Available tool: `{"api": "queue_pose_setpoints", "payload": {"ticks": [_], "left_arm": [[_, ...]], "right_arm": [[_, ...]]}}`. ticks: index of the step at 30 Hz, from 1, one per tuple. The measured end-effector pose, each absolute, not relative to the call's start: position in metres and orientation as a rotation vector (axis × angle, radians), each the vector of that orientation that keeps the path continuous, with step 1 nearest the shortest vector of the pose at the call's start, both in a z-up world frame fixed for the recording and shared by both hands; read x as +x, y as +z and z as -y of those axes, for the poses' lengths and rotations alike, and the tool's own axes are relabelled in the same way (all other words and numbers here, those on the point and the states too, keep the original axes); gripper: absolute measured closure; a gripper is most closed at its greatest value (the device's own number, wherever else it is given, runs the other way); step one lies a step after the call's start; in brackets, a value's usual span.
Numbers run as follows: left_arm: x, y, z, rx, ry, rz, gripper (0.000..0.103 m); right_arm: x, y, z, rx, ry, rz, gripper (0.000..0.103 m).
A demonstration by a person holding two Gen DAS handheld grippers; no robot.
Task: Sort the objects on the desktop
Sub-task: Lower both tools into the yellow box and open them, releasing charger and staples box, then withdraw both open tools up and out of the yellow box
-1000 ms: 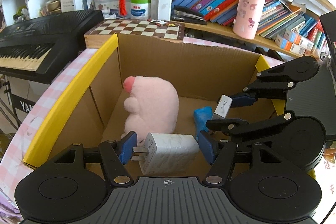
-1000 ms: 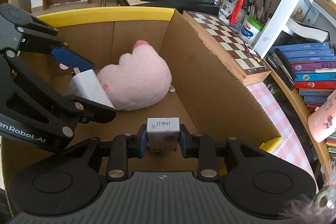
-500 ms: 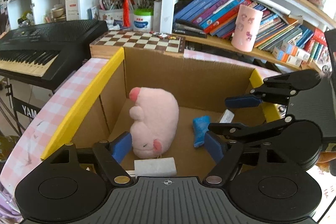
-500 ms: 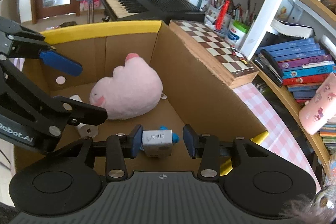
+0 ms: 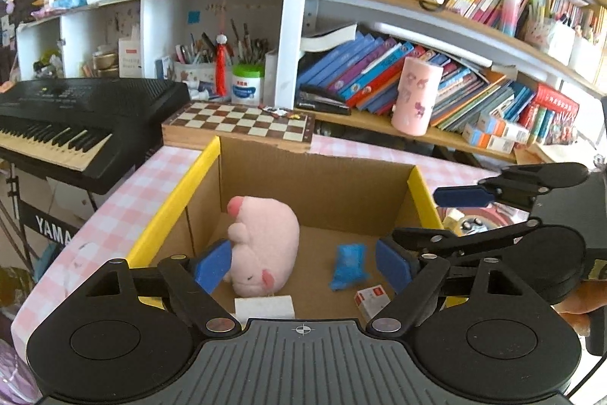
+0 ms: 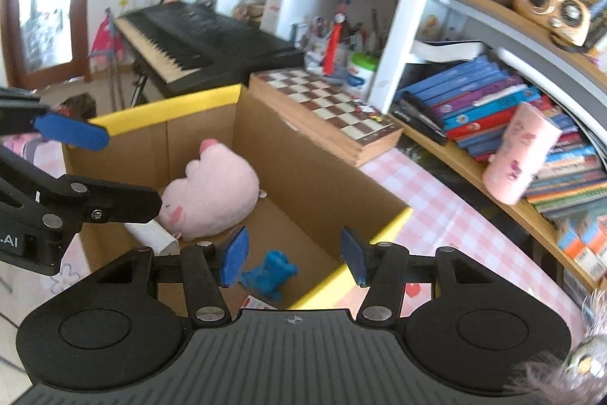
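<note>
A cardboard box [image 5: 178, 200] with yellow-taped rims stands on the table. On its floor lie a pink plush pig [image 5: 265, 245], a blue packet [image 5: 349, 266], a white charger [image 5: 264, 306] and a small staple box [image 5: 371, 300]. My left gripper [image 5: 303, 268] hovers above the box's near side, jaws opening, nothing between the pads. My right gripper [image 6: 295, 257] hangs over the box's corner, jaws also opening and empty. From the right wrist I see the pig [image 6: 212, 192], the blue packet [image 6: 271, 274], the charger [image 6: 151, 234] and the left gripper [image 6: 98, 169].
A wooden chessboard [image 5: 239, 126] lies just behind the box, with a black keyboard [image 5: 76, 116] to its left. A pink cup [image 5: 415, 97] stands on the low shelf in front of leaning books. A pink checked cloth [image 6: 436, 200] covers the table around the box.
The left gripper let go of the white charger and the right one let go of the staple box; both items now lie in the box. Both grippers opened, rose and drew back.
</note>
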State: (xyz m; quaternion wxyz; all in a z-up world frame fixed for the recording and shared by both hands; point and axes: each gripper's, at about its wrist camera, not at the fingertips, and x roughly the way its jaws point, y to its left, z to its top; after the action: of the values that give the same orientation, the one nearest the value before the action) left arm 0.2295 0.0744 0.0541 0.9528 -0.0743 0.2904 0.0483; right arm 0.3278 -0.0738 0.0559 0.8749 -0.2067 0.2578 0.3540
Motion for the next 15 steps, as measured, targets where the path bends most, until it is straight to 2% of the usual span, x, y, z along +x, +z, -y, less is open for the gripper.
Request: {"api": "queue_pose_setpoints", "payload": {"ticks": [15], "left_arm": [[0.178,0.057,-0.07,-0.171,0.071,-0.563,0.017]], "right_arm": [[0.278,0.067,0.108,-0.297,0.574,-0.535,0.05]]}}
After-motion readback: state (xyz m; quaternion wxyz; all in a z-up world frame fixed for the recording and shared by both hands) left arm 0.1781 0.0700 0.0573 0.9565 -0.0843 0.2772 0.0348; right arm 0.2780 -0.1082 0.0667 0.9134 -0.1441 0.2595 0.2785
